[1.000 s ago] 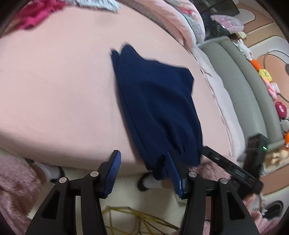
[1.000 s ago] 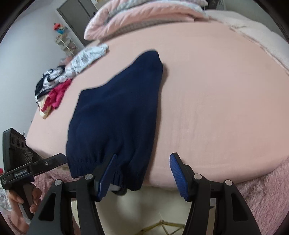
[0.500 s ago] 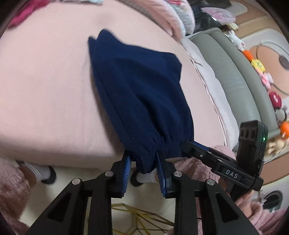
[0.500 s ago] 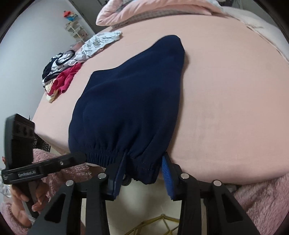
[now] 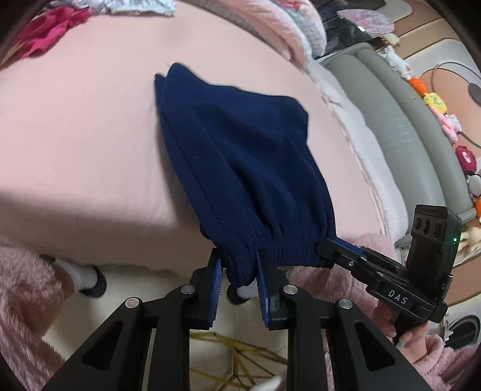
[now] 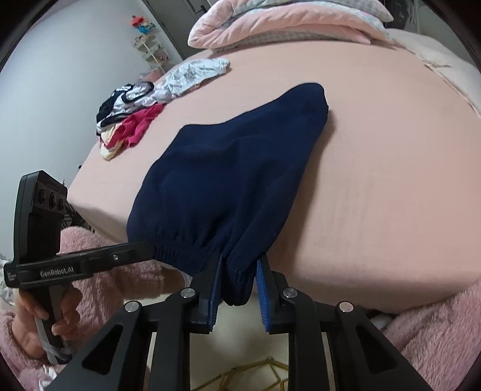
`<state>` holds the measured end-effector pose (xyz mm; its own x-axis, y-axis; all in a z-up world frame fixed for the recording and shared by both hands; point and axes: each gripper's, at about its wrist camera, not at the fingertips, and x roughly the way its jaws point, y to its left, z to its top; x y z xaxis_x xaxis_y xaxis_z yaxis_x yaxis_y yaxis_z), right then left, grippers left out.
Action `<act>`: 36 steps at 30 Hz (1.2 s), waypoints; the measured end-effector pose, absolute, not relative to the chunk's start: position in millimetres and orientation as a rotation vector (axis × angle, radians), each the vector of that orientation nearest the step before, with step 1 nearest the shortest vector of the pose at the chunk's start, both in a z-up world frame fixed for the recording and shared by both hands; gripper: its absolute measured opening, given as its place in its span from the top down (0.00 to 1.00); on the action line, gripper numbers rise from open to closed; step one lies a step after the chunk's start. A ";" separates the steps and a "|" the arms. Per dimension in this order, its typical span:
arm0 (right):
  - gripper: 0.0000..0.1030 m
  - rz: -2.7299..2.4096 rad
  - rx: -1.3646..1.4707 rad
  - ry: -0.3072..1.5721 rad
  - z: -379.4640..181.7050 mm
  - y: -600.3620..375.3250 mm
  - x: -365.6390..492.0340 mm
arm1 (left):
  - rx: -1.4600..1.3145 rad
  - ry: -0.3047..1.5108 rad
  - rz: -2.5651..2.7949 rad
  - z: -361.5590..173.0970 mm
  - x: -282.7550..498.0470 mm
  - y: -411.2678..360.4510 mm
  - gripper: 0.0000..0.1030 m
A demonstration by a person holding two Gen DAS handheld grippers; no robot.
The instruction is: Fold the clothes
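**Both grippers take the waistband at the bed's edge**

A pink sheet [image 6: 375, 186] covers a wide bed that fills both views, with a white wall behind it on one side and a grey padded headboard [image 5: 399, 126] lined with small plush toys [image 5: 436, 103] on the other; a navy garment [image 5: 240, 168] lies flat across the sheet, its gathered elastic waistband [image 6: 186, 240] hanging just over the near edge of the mattress; the left gripper [image 5: 239, 288] has one corner of that waistband between its blue pads, the jaws closing and pressing on the cloth; the right gripper [image 6: 237, 288] has the other corner, its jaws likewise closing on the fabric; each tool shows in the other's view, gripped by a hand [image 6: 39, 327] in a fluffy pink sleeve [image 6: 99, 285]; at the far side of the bed a loose heap of clothes [image 6: 132, 120], red, white and black, sits well apart from the navy piece; folded pink bedding [image 6: 285, 27] is stacked at the head of the bed; nothing lies on the sheet between the garment and the bedding; below the mattress edge a foot in a white sock [image 5: 81, 273] stands on the pale floor beside a thin gold wire frame [image 5: 237, 361]; a white shelf unit [image 6: 150, 51] stands against the wall.
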<state>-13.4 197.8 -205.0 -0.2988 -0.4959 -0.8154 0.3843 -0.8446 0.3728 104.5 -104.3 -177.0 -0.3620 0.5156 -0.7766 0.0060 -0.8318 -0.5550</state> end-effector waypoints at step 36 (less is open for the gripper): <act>0.80 -2.299 1.415 -0.445 -182.6 201.6 -213.9 | -1.460 -1.080 2.105 -182.0 -103.7 -134.7 0.59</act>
<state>-213.9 201.6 -182.6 -0.4056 -0.4928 -0.7698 0.1699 -0.8682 0.4663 -103.7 -134.7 -182.0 -0.4015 0.6626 -0.6323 0.1269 -0.6435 -0.7549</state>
